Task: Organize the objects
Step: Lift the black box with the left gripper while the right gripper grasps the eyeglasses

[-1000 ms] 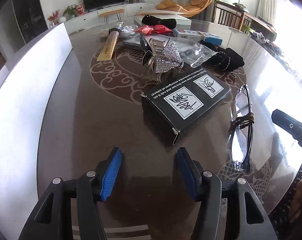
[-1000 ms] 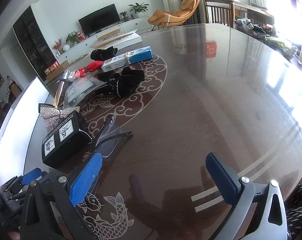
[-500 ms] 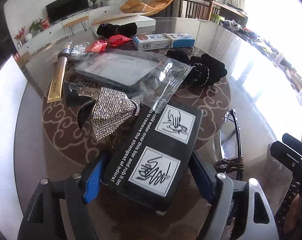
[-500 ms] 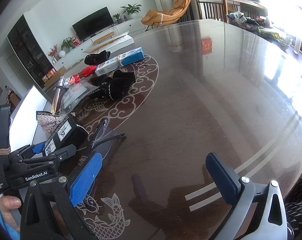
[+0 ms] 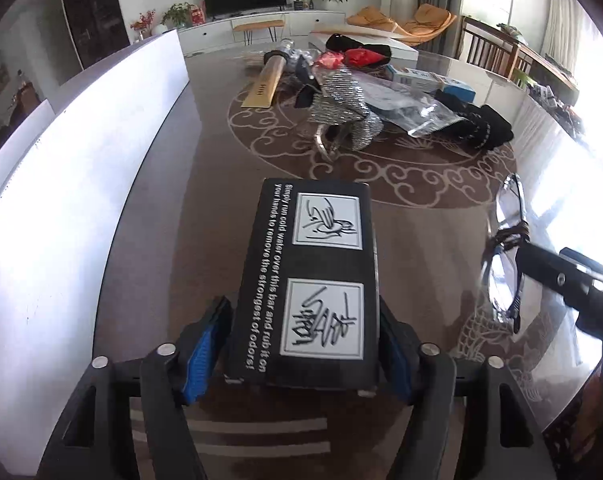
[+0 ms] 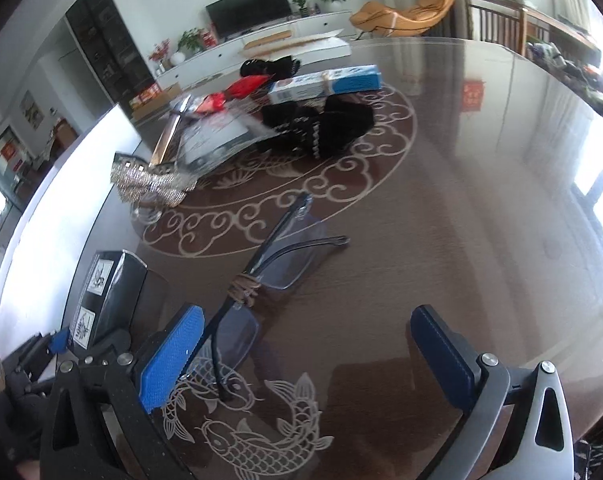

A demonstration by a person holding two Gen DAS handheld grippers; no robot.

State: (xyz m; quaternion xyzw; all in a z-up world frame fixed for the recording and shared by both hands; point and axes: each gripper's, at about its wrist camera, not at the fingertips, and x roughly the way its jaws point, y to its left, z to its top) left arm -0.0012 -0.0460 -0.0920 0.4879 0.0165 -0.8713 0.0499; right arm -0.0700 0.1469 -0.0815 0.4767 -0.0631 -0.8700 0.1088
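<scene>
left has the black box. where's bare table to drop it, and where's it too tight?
Free: the strip between the white board and the black box, and the wide stretch right of the glasses toward the windows. Crowded: the far medallion, where the sequin bow, plastic bag, black gloves and blue carton touch or overlap.

Black box [image 5: 313, 280], white print and two sketch panels on top face, held between blue pads near table's near edge, long axis pointing toward table centre. Glasses [image 6: 261, 272], black frame, clear lenses, brown cord wrapped at bridge, one arm unfolded, lying right of box. Sequin bow [image 5: 343, 100], gold tube [image 5: 267, 82], clear plastic pouch [image 5: 405, 104], black gloves [image 5: 475, 122], red packet [image 5: 357, 55], blue-white carton [image 5: 433, 80] clustered around table centre.
</scene>
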